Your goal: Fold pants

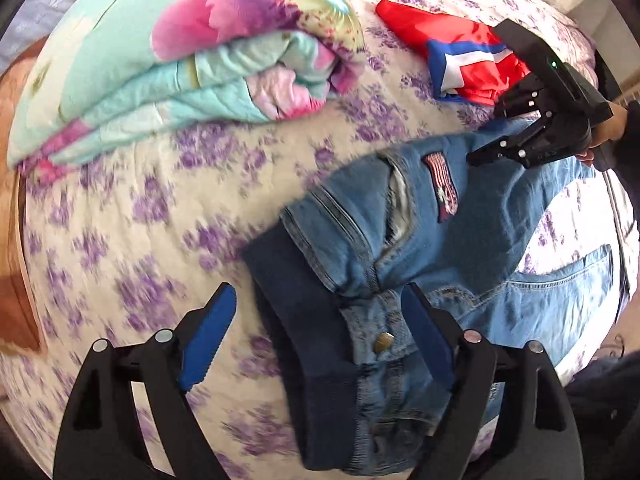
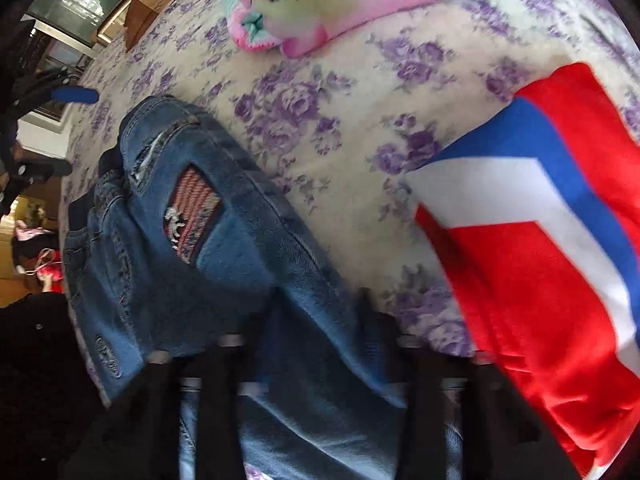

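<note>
Blue jeans (image 1: 420, 264) lie on a floral bedspread (image 1: 132, 208), long axis running from the waistband away to the right. The left gripper (image 1: 320, 336) hovers wide open over the waistband – empty. The right gripper (image 1: 476, 159), farther along the legs, is closed – whether on denim I cannot tell.

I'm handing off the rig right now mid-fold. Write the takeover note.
Left gripper: open, hovering over the jeans' waistband near the metal button, gripping nothing.
Right gripper: jaws nearly closed at the jeans' far leg part; whether denim is pinched cannot be told.
Jeans lie crumpled on the floral bedsheet, between the folded quilt and a red, white and blue cloth.
Done: no neat fold yet. Left: flatten, fold.
</note>
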`<state>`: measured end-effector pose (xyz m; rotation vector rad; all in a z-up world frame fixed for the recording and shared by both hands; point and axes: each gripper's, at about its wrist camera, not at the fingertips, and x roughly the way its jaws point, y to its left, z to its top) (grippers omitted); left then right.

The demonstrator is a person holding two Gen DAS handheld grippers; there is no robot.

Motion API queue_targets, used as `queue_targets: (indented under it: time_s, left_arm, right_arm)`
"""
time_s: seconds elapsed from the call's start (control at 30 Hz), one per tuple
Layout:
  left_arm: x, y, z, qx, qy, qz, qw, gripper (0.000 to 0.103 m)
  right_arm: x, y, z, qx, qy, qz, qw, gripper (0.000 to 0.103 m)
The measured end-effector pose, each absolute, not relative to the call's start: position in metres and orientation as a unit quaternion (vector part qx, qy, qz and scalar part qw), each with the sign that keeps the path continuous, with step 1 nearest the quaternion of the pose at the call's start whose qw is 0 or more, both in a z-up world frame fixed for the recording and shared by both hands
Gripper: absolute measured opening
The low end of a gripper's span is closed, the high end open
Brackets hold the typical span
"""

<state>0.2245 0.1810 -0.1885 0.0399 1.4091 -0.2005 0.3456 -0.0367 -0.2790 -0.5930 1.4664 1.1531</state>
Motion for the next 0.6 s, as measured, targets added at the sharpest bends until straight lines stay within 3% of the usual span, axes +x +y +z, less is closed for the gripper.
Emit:
queue_targets:
  time_s: [0.23,0.6]
  left_arm:
    - [0.273,0.173,-0.217,0.089,0.669,-0.188,0.713,0.081]
    - [0.312,0.143,-0.264,0.088,0.71,-0.283,0.639,0.08]
  right_arm:
    - [0.323,-0.062,-0.247,-0.231,0.579,0.478,0.619,0.01]
    - [0.302,-0.077,-0.236,-0.268,0.55,0.462,0.642,0.01]
